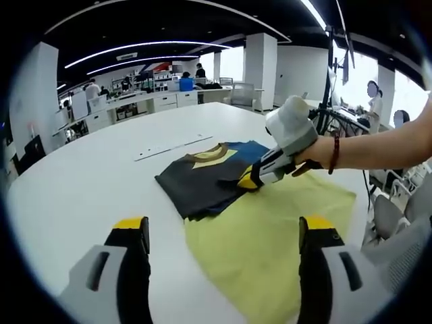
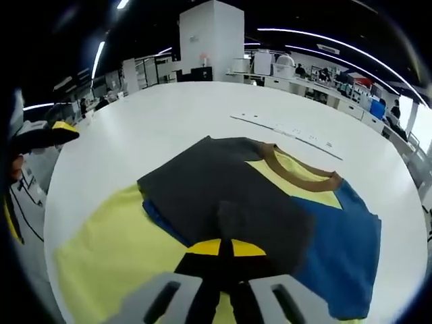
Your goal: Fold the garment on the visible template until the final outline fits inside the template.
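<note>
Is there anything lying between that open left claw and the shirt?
Nothing visible does. Bare white table lies between the left gripper and the shirt; the yellow template runs under its jaws. The right gripper already pinches the shirt's edge.

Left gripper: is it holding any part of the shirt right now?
No: in the left gripper view the left gripper stands open over the yellow template, apart from the shirt.

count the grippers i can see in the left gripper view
2. The left gripper rises from the bottom of the left gripper view, jaws wide apart over the yellow template. The right gripper comes in from the right, its tips on the folded garment.
</note>
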The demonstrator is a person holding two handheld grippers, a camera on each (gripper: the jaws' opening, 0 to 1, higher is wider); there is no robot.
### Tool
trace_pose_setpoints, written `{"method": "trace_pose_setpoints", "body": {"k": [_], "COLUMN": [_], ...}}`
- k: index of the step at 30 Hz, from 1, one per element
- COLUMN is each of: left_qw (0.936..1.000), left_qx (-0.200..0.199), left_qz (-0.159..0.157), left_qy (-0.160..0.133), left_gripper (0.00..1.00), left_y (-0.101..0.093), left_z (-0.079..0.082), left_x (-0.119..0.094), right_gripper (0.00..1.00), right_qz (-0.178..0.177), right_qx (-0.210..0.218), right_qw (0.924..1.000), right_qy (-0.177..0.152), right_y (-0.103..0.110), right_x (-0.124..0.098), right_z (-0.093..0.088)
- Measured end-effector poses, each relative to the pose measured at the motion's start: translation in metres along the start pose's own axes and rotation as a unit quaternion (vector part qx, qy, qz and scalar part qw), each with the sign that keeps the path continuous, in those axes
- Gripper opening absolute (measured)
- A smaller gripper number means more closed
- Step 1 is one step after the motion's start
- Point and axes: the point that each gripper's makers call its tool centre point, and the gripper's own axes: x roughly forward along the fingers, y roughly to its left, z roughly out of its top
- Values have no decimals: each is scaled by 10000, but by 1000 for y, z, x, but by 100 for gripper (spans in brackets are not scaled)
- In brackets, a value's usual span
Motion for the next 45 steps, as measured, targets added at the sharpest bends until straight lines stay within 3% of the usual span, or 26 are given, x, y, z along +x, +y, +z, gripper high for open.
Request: {"method": "trace_pose_setpoints", "body": {"k": [20, 45], "left_qw": [10000, 10000], "left_qx": [-5, 60], "left_qz": [39, -21], "left_qy": [-22, -18], "left_gripper": [90, 91], "left_y": [0, -6], "left_z": [2, 4], "left_x": [-3, -5], "right_gripper": [0, 0], "right_qz": [-294, -962], "right_qx": [562, 1423], "right_qw": [9974, 9837], "right_qy": [-352, -537], "right_y": [-30, -103], "right_x": [-30, -76], "right_z": [9, -16]}}
